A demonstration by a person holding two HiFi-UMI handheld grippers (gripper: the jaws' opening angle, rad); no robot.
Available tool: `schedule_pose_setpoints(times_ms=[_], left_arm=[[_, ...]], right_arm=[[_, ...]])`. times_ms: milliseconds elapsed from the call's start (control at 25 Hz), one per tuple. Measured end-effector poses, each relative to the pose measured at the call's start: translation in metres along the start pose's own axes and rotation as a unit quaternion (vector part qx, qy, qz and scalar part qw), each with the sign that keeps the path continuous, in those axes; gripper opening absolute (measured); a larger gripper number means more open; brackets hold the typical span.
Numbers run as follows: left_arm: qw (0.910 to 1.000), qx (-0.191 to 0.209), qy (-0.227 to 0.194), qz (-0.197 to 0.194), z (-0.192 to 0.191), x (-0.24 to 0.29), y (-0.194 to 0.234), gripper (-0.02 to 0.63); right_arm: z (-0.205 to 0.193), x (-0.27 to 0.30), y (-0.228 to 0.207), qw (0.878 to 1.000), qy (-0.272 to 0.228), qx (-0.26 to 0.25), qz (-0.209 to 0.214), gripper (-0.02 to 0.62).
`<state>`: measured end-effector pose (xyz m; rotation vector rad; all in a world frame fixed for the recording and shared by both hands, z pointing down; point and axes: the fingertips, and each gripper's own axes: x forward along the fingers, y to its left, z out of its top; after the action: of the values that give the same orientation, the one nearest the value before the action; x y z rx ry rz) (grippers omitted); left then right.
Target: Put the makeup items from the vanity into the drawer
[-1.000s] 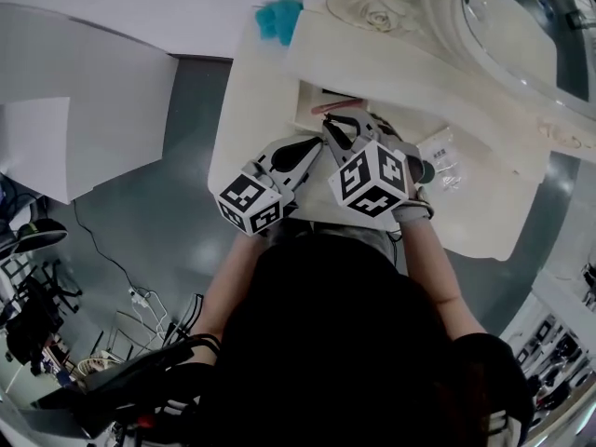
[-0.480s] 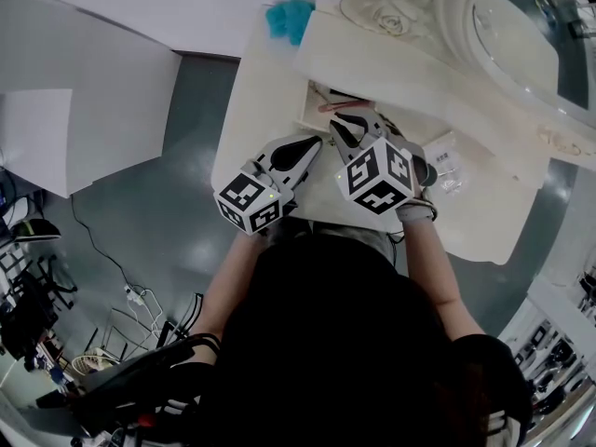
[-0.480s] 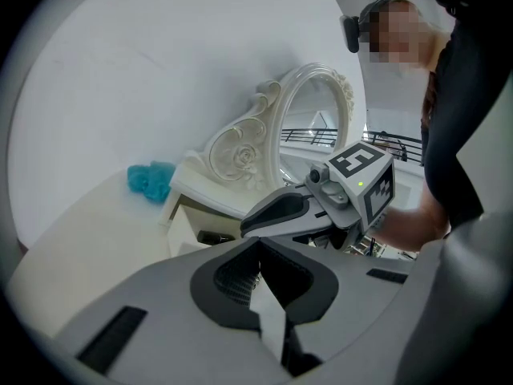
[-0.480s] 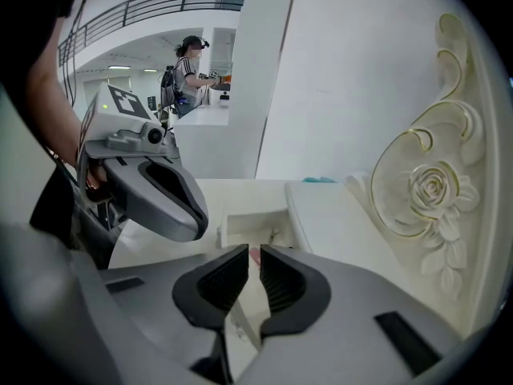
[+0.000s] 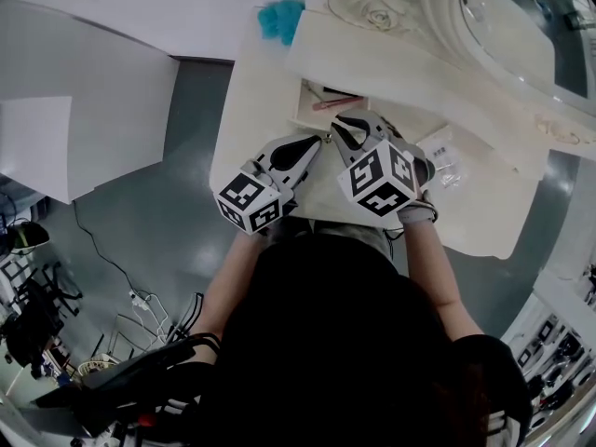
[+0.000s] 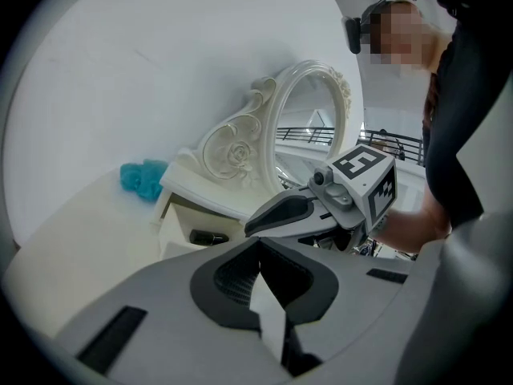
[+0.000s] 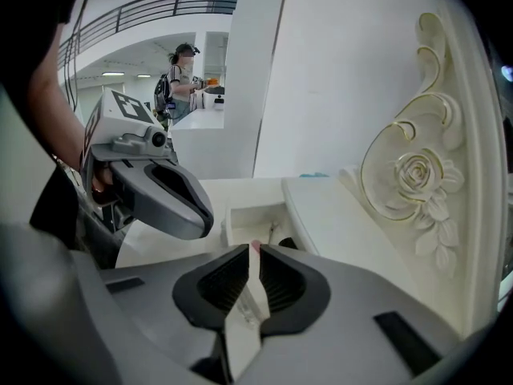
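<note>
My right tongs stand almost together over the open white drawer, and in the thin gap a slim pale makeup stick with a pink tip shows. I take it that the pads are pinching it, though little of it is visible. My left tongs are pressed together with nothing in them, hovering just beside the right pair at the drawer's front. A dark short tube and a slender pink item already lie inside, while a small clear packet waits on the white vanity bench, off to my right. The makeup stick looks light, stiff and smooth, so I judge it could swivel or slide out of a grip this narrow. A hold near its middle would suit it better than one at the tip, and it wants lowering close to the drawer floor rather than dropping. The clear packet looks thin, flat and slippery, best taken by an edge. Room is tight. The raised white shelf under the ornate carved mirror overhangs the drawer's far side, the drawer walls are low, and my two tongs are nearly touching. I would come in from above and keep clear of the things already inside. The turquoise fluffy thing at the far corner is well apart.
</note>
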<state>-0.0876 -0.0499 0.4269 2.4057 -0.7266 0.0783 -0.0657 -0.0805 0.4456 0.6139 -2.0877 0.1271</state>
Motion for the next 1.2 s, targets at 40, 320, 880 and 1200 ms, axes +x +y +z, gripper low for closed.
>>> schedule_pose_setpoints(times_ms=[40,320,880,1200], left_arm=[[1.0000,0.001,0.001,-0.002,0.000,0.001,-0.001,0.014],[0.9998,0.012,0.011,-0.012,-0.001,0.011,-0.012,0.014],[0.9972,0.030,0.049,-0.048,-0.018,0.039,-0.045,0.014],[0.9939,0.037,0.071,-0.075,-0.035,0.060,-0.071,0.014]], right_arm=[[-0.001,-0.002,0.001,1.000,-0.004,0.006,0.002,0.054],[-0.005,-0.018,0.003,0.998,-0.034,0.044,0.012,0.031],[-0.044,-0.040,0.013,0.996,-0.027,0.080,0.010,0.029],[-0.078,-0.056,0.014,0.995,-0.017,0.103,-0.001,0.029]])
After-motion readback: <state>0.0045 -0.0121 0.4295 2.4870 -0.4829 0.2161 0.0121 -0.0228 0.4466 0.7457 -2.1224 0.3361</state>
